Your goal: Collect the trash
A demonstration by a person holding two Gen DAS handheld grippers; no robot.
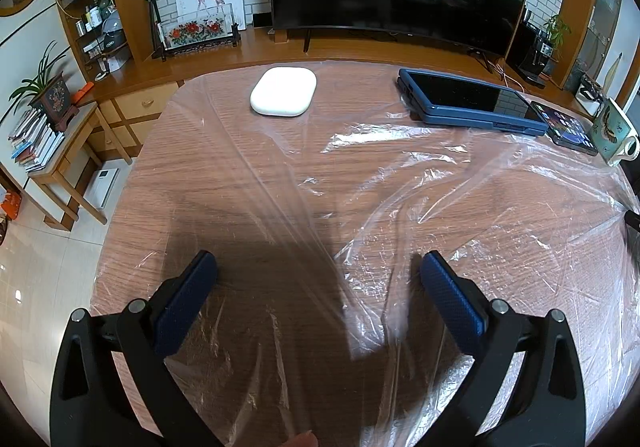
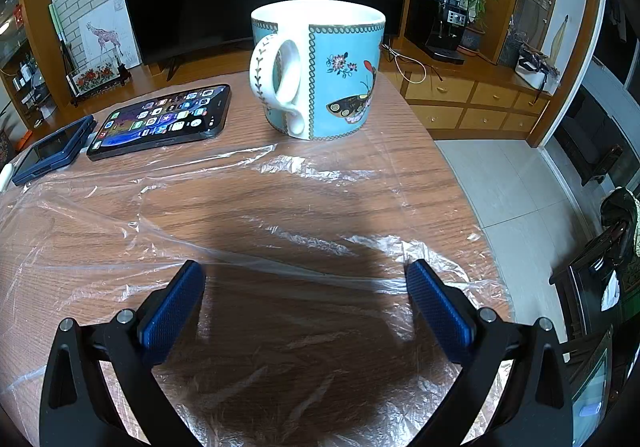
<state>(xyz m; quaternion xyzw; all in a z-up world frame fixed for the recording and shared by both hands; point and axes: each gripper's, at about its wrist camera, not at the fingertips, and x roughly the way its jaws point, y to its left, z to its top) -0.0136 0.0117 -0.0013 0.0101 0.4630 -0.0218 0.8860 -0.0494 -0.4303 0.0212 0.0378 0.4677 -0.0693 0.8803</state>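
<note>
Over the near edge of the wooden table [image 1: 132, 207], two wide-open grippers and a spread sheet of clear plastic film.

The plastic film [image 1: 400, 183] lies wrinkled and flat across most of the table top, reaching under both grippers up to the near edge. The left gripper [image 1: 318, 271] has its jaws fully apart, with nothing held between them; the right gripper [image 2: 304, 279] is also spread wide and empty, above the film. Near the far edge lie a white rounded case [image 1: 283, 91] and a blue-cased tablet [image 1: 468, 101]. Toward the far right corner stand a lit smartphone [image 2: 164, 121] and, just beside it, a turquoise butterfly mug [image 2: 320, 71], both at the film's border.
</note>
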